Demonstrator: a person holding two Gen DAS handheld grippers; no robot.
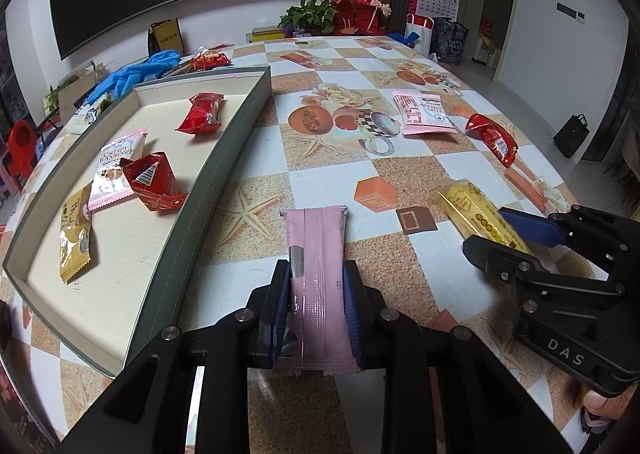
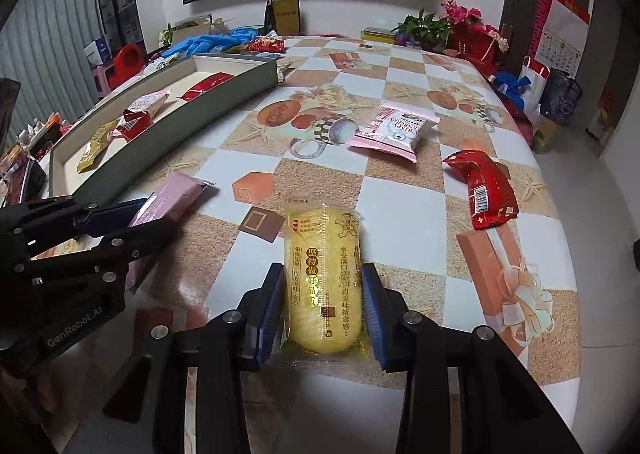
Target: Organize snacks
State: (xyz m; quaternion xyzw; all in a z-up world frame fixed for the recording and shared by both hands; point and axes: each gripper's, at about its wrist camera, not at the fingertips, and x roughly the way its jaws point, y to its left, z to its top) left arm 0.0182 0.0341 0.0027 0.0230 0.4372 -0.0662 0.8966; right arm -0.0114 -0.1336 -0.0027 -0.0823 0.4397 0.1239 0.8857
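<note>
While the left gripper [image 1: 316,286] is clamped on the pink snack bar [image 1: 318,254] (blue pads pressed to both long edges, seam side up, label not visible), the bar's near end is cut off behind the jaws. Whether it sits lifted or resting on the table [image 1: 400,182] is hard to tell. Right gripper [image 2: 323,294] straddles the yellow cake pack [image 2: 323,278]; pads sit just beside its sides with slivers of gap showing, so not yet gripping, and the pack lies flat on the table. Grey tray [image 1: 224,158] to the left already holds several snacks: two red wrappers, one pink-white pouch, one gold pack. Its near corner runs out of frame. Loose on the table: pink-white pouch [image 2: 394,130], red wrapper [image 2: 486,186]. Clutter behind the tray (blue gloves, boxes) is too distorted to itemise.
</note>
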